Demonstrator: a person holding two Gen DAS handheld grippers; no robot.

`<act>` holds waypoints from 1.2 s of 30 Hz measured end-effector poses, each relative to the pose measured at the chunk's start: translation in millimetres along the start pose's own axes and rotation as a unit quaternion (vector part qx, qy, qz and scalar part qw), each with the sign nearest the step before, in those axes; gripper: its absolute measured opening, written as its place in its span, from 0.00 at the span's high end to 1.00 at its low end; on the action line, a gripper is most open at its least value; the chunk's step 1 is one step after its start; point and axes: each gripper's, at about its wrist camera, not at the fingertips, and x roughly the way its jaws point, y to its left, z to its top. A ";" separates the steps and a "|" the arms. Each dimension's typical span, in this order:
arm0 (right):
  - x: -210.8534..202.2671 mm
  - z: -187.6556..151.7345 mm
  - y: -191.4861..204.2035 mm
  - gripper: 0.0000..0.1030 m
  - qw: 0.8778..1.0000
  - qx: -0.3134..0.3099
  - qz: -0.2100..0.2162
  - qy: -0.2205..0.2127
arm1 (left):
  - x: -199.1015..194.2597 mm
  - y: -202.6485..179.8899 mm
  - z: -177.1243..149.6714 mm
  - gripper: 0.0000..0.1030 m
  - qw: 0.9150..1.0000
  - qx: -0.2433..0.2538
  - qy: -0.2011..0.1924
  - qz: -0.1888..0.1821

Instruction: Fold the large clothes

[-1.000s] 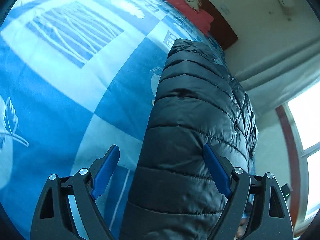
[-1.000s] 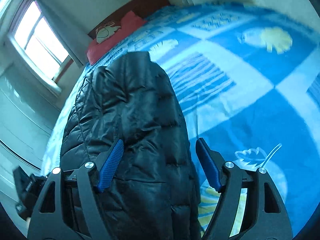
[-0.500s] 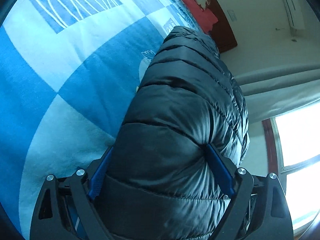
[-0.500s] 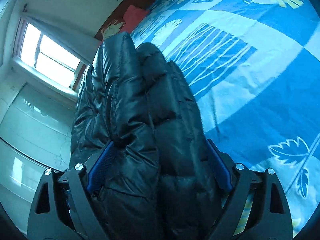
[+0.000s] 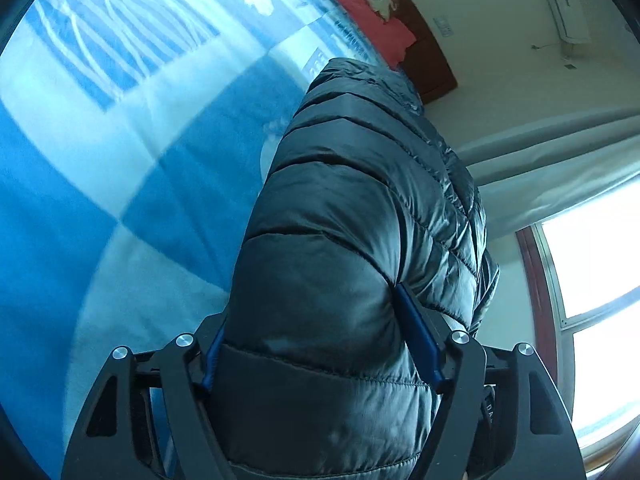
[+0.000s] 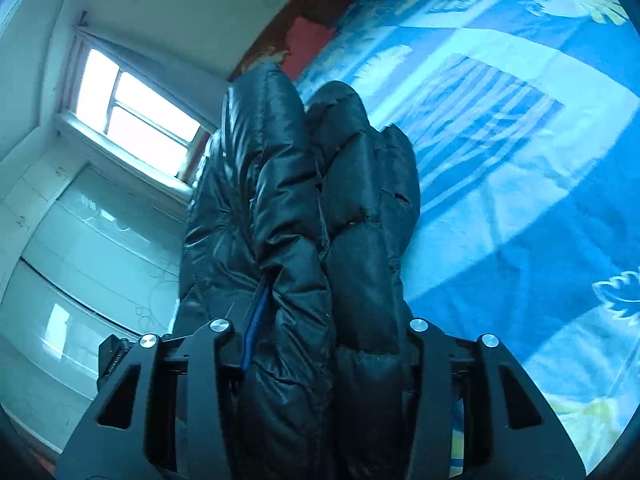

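While you're working over the blue bedspread [image 5: 120, 184], both jaws have just been closing: L gripper [image 5: 316, 348] & R gripper [image 6: 332, 320] are pinching the black puffer jacket [image 5: 340, 240].

One black puffer jacket [image 5: 340, 240] lies between the fingers of two grippers, the left gripper [image 5: 320, 344] and the right gripper [image 6: 328, 320]. One blue patterned bedspread [image 5: 120, 160] spreads beyond the fingers, with one red pillow [image 5: 360, 4] and one window [image 6: 132, 116] farther ahead.
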 end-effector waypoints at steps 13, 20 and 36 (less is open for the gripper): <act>109.5 -5.8 67.5 0.60 0.995 -0.032 0.067 0.065 | -63.7 53.2 60.0 0.31 0.997 -0.016 -0.073 0.027; 146.5 -2.2 72.4 0.60 0.995 -0.028 0.049 0.078 | -58.4 68.7 81.7 0.31 0.996 -0.024 -0.077 0.042; 148.4 -3.7 62.6 0.47 0.996 -0.006 0.036 0.084 | -57.5 82.7 80.6 0.27 0.996 -0.017 -0.073 0.043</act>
